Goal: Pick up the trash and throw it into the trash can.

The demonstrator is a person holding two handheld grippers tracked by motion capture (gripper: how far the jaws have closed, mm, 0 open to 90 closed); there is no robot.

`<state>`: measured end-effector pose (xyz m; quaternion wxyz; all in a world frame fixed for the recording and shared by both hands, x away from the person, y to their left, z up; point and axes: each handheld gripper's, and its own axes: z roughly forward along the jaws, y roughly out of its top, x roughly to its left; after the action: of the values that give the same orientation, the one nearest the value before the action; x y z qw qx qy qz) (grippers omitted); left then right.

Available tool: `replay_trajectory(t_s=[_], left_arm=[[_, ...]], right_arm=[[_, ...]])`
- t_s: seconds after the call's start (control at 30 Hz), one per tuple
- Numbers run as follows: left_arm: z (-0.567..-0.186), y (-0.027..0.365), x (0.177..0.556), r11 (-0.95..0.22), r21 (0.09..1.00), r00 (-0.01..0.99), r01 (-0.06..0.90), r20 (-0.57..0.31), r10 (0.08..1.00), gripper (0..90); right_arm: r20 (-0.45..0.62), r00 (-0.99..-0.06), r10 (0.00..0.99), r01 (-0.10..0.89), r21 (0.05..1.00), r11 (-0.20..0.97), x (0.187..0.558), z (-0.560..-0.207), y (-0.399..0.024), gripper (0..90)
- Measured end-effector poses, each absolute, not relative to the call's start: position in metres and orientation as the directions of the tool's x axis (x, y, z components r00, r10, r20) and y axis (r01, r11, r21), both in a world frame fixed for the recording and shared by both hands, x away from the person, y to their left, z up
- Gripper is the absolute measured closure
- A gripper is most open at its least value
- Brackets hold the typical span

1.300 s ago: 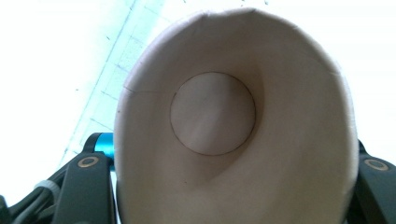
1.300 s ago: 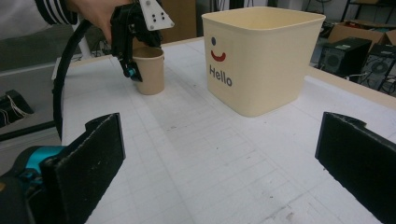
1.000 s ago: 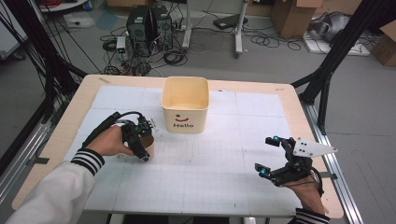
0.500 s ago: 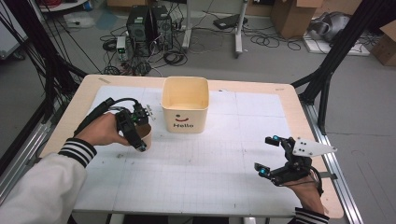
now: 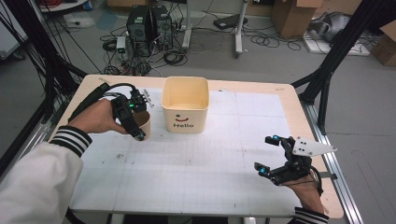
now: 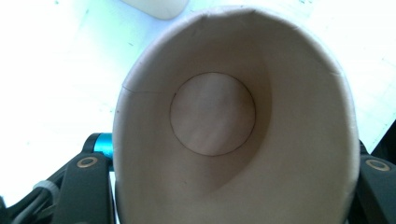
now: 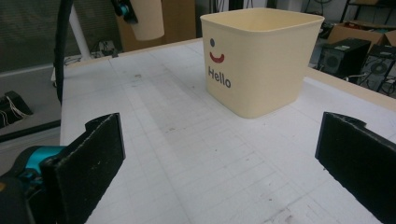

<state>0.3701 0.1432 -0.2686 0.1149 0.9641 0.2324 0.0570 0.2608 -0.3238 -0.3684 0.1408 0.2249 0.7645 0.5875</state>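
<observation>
A tan paper cup hangs just left of the cream tub marked "Hello", lifted off the white table mat. My left gripper is shut on the cup's sides. In the left gripper view the cup's bare inside faces the camera, with a jaw on each side of it. My right gripper rests near the table's front right, open with nothing between its jaws. Its own view shows the tub ahead and the held cup at the top left.
The tub looks bare inside from above. Black frame posts stand at the table's corners. Computers, cables and cardboard boxes lie on the floor beyond the far edge.
My left gripper has carried the cup up and away from me, to beside the tub's left wall. The right gripper has stayed put.
</observation>
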Motion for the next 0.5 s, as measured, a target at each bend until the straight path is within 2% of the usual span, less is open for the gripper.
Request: replay_trajectory(t_s=[0.5], left_arm=[[-0.221,0.142,0.380,-0.859,0.257,0.877,0.443,0.076,0.475,33.8]], right_arm=[[0.055,-0.859,0.509,0.183,0.962,0.204,0.263,-0.369,-0.324,0.3]])
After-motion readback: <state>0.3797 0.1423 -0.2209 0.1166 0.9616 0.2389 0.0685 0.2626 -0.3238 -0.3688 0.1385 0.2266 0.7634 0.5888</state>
